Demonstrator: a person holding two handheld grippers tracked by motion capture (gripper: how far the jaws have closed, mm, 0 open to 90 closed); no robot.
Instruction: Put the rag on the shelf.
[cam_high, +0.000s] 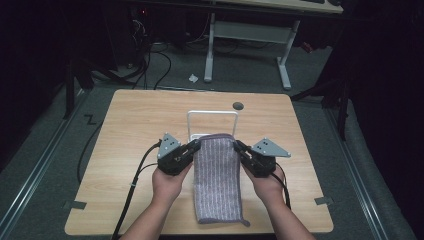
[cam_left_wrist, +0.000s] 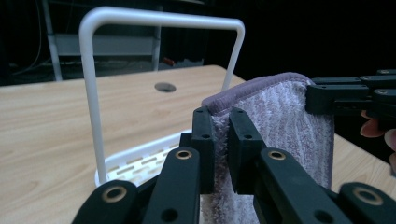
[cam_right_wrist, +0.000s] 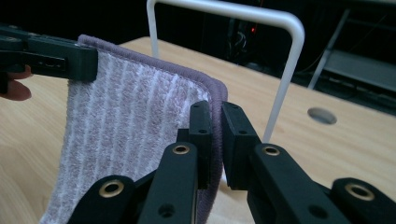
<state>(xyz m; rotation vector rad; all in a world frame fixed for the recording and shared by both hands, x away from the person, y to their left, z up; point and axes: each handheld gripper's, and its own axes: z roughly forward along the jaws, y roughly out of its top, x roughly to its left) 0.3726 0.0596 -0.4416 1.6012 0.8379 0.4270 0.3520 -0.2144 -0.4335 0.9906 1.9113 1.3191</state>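
A purple striped towel (cam_high: 217, 175) hangs stretched between my two grippers, its lower end trailing on the wooden table (cam_high: 130, 130). My left gripper (cam_high: 195, 145) is shut on the towel's upper left corner (cam_left_wrist: 219, 121). At the upper right corner (cam_right_wrist: 212, 116), my right gripper (cam_high: 238, 146) is shut on the towel. Just behind the towel stands a white rack (cam_high: 212, 116) with an arched bar (cam_left_wrist: 159, 18) and a slotted base (cam_left_wrist: 140, 161). In the right gripper view the rack's bar (cam_right_wrist: 280, 28) rises beyond the towel's edge.
A round hole (cam_high: 238, 105) is in the table behind the rack. Cables (cam_high: 135, 175) trail from the grippers toward the table's front edge. A white desk frame (cam_high: 247, 45) stands on the floor beyond the table.
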